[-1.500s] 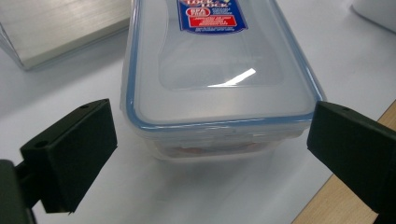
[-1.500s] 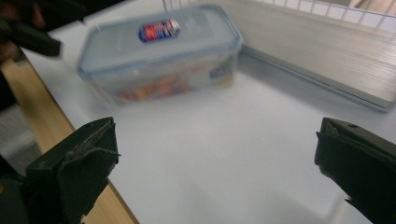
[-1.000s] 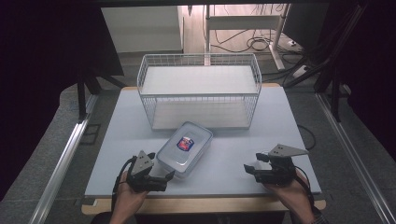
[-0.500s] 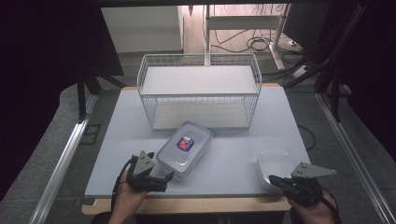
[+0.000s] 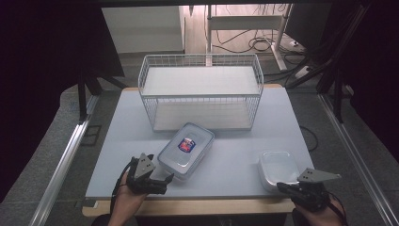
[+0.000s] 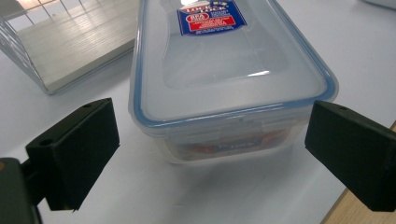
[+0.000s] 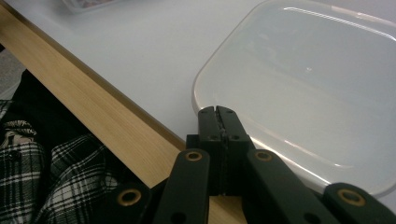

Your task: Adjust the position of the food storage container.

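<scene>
Lidded food container (image 5: 186,149): on table (image 5: 235,169) before wire basket (image 5: 200,92), not yet gripped.
Left gripper (image 6: 210,154): jaws spread, flanking its near end.
Right gripper (image 7: 218,114): jaws pressed together beside clear tray (image 7: 303,88).
Remaining: grasp, lift.

Light falls from above onto my table (image 5: 235,165), which reads bright and even while the room around it sinks into near black at nine and three o'clock. A warm patch glows on the floor at twelve o'clock. The high view is soft and grainy. Along my left tongs (image 6: 210,149), the lidded box (image 6: 224,70) shows a small glare streak and a faint shadow beneath. My right tongs (image 7: 218,122) are blurred up close, and the pale tray (image 7: 308,88) carries a soft sheen.
</scene>
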`<state>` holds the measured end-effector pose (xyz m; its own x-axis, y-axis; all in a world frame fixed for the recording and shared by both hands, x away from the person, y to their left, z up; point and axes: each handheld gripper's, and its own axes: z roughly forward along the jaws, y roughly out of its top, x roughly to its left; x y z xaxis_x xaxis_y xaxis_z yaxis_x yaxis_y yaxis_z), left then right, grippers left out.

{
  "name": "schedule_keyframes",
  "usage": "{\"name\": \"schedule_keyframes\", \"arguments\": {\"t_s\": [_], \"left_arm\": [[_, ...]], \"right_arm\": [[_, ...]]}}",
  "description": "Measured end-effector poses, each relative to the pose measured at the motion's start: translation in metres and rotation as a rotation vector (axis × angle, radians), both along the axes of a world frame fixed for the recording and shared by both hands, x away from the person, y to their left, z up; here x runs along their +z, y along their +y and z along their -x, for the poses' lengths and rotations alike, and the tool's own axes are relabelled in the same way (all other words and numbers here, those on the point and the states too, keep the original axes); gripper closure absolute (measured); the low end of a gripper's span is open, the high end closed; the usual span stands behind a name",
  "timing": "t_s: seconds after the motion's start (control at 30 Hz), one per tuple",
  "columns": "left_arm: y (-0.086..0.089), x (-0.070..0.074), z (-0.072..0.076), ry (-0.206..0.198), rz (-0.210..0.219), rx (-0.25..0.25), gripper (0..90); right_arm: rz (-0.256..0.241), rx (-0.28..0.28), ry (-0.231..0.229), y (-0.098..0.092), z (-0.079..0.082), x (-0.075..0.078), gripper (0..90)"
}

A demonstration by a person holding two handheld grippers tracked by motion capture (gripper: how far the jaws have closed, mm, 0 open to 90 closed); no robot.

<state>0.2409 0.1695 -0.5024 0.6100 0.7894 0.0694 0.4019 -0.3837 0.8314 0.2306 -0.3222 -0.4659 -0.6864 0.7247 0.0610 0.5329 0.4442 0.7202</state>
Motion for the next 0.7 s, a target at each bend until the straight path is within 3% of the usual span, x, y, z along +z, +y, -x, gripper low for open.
{"name": "schedule_keyframes", "arguments": {"t_s": [0.2,0.4,0.6,0.7], "left_arm": [[0.0,-0.002,-0.001,0.001,-0.004,-0.002,2.8],[0.001,-0.002,-0.002,0.004,-0.013,-0.001,2.8],[0.001,-0.002,-0.003,0.013,-0.002,0.011,3.0],[0.002,-0.001,-0.002,0.009,0.001,0.013,3.1]], "right_arm": [[0.0,-0.015,-0.017,-0.009,-0.02,-0.001,89.9],[0.034,-0.053,-0.027,-0.014,-0.05,0.0,89.9],[0.036,0.015,-0.065,0.014,-0.056,0.012,89.5],[0.084,0.058,-0.055,0.042,-0.073,0.007,88.0]]}}
